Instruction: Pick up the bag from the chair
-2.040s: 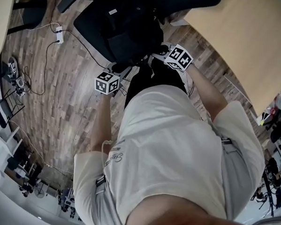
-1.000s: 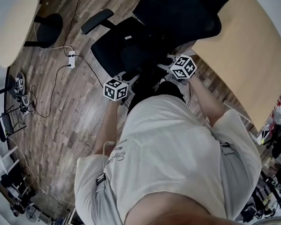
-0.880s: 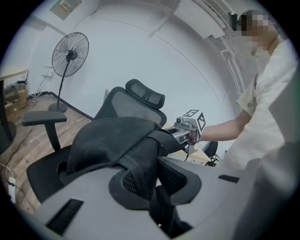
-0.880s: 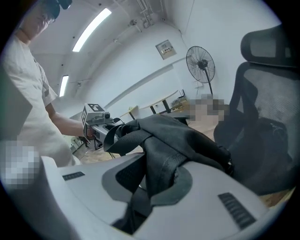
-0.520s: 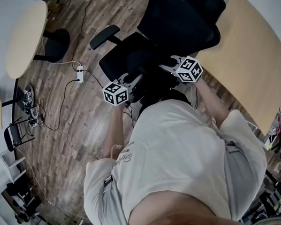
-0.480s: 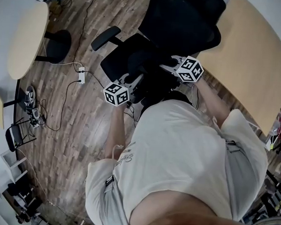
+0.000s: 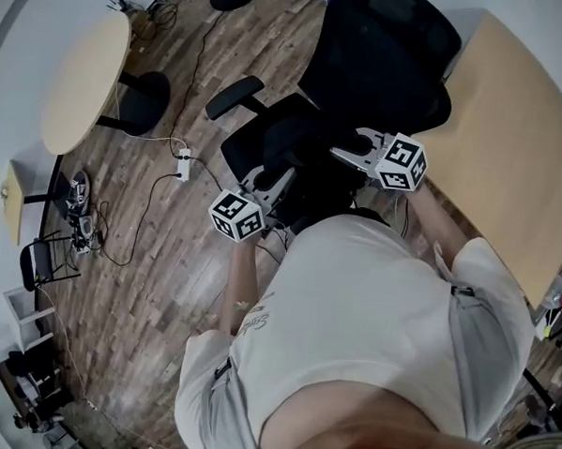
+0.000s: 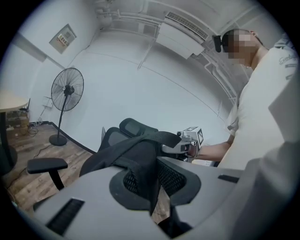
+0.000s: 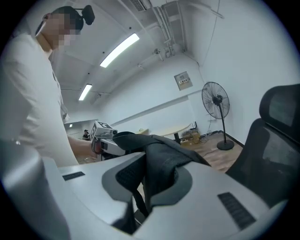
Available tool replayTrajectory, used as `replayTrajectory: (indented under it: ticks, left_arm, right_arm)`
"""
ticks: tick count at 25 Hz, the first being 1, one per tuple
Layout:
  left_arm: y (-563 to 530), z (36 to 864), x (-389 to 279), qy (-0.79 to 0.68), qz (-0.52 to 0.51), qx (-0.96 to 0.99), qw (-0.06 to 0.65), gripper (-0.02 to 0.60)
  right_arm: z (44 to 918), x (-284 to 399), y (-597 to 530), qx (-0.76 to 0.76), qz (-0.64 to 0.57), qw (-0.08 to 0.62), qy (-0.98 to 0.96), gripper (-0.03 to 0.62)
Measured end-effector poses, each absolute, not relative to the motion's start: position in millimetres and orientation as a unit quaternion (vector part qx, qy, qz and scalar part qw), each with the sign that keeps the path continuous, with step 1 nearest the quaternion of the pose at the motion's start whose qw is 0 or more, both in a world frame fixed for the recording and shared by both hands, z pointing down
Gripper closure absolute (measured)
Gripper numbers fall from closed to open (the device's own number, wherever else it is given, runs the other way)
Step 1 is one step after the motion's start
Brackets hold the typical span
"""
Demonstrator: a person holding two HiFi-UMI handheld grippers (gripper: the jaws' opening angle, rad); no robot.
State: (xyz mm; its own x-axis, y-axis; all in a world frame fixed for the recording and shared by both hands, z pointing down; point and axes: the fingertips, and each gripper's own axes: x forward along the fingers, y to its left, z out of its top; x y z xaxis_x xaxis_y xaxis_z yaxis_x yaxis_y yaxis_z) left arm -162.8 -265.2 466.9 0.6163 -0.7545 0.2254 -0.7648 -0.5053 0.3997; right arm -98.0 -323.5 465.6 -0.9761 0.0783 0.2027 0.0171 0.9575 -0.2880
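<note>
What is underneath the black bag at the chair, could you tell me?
Beneath the bag, the black chair seat shows at its left edge, with wooden floor beyond. The seat's middle, and whether the bag touches it, is covered by the bag.

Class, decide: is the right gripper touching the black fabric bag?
Touching. The right gripper view shows the black fabric bag pinched between the grey fingers of the right gripper, with both pads pressing on the fabric.

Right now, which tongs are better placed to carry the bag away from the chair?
Right, probably, by little. The right tongs are shut on a thick fold of the bag; the left tongs, whose jaws have just been closing, pinch a flatter band. Both hold it.
</note>
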Motion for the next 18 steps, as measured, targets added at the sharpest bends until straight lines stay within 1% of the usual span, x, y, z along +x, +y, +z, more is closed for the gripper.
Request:
replayTrajectory:
  ticks: [5,9,12,18]
  left_arm:
    - [-277,421,-174,-0.447,0.014,0.877,0.177,0.531]
    - [-294,386,-177,-0.446,0.020,0.884,0.142,0.529]
    - [-305,368,-179,-0.445,0.024,0.887,0.122,0.529]
    - [-304,335,-179,-0.454,-0.010,0.886,0.094,0.529]
  right_arm:
    - [413,-107,-334,-0.040,0.105,0.043,-0.993,0.565]
    - [377,-107,-349,-0.047,0.102,0.010,-0.994,0.565]
    - [361,-108,-358,-0.047,0.091,-0.004,-0.995,0.565]
    - [332,-111,-359,-0.042,0.048,-0.013,-0.998,0.566]
